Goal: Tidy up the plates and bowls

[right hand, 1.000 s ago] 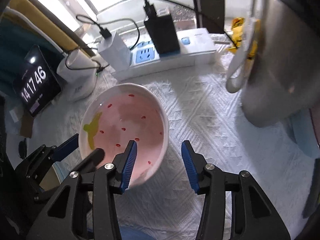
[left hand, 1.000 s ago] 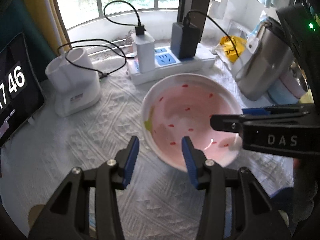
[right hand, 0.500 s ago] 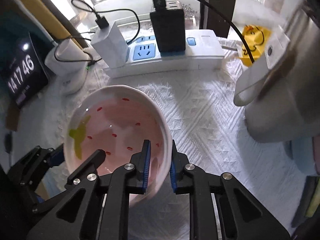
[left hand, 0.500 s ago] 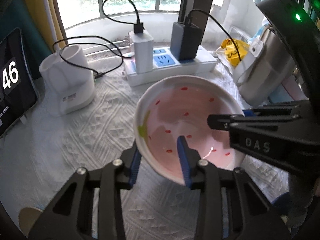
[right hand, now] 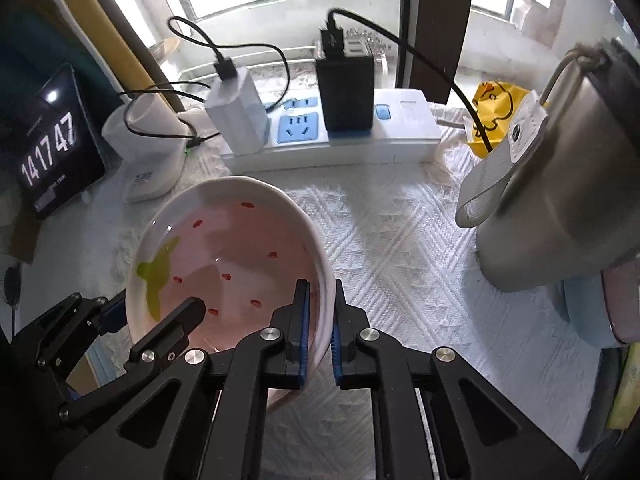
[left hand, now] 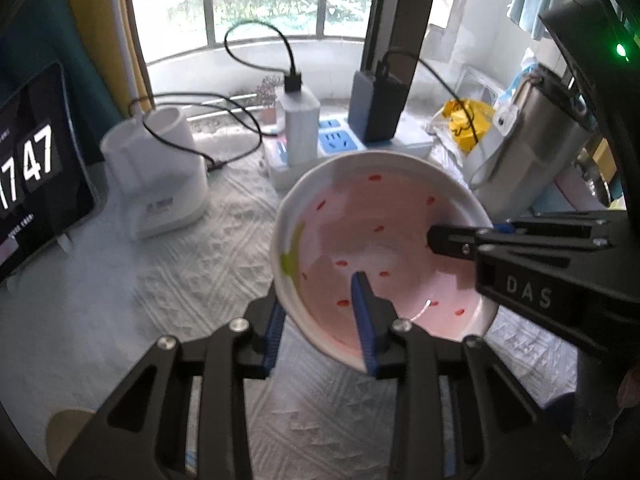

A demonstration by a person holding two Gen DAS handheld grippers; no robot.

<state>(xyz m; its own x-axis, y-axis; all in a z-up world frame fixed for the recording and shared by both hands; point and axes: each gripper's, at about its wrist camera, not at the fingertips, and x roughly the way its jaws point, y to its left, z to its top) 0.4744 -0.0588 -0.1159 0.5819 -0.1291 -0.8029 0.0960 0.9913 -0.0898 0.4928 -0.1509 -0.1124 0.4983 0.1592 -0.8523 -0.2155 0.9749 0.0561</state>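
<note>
A pink bowl (left hand: 380, 248) with red flecks and a white rim sits on the white textured cloth (left hand: 192, 280), held from two sides. The left gripper (left hand: 320, 312) straddles the bowl's near rim at about 6 o'clock in its own view: one blue pad lies inside the bowl and the other outside the wall, and both seem to press on it. The right gripper (right hand: 320, 320) clamps the rim at the bowl's 4 o'clock in the right wrist view, its jaws having just closed, with the thin white wall pinched tight between the blue pads. In the left wrist view that right gripper reaches in from 3 o'clock.

Beyond the bowl, at 12 o'clock, a white power strip (right hand: 400, 136) carries a white charger (right hand: 240, 112) and a black charger (right hand: 346, 92). A white device (left hand: 156, 184) stands at 10 o'clock, a dark clock screen (left hand: 36, 184) at 9 o'clock, and a steel flask (right hand: 568, 184) at 2 o'clock.
</note>
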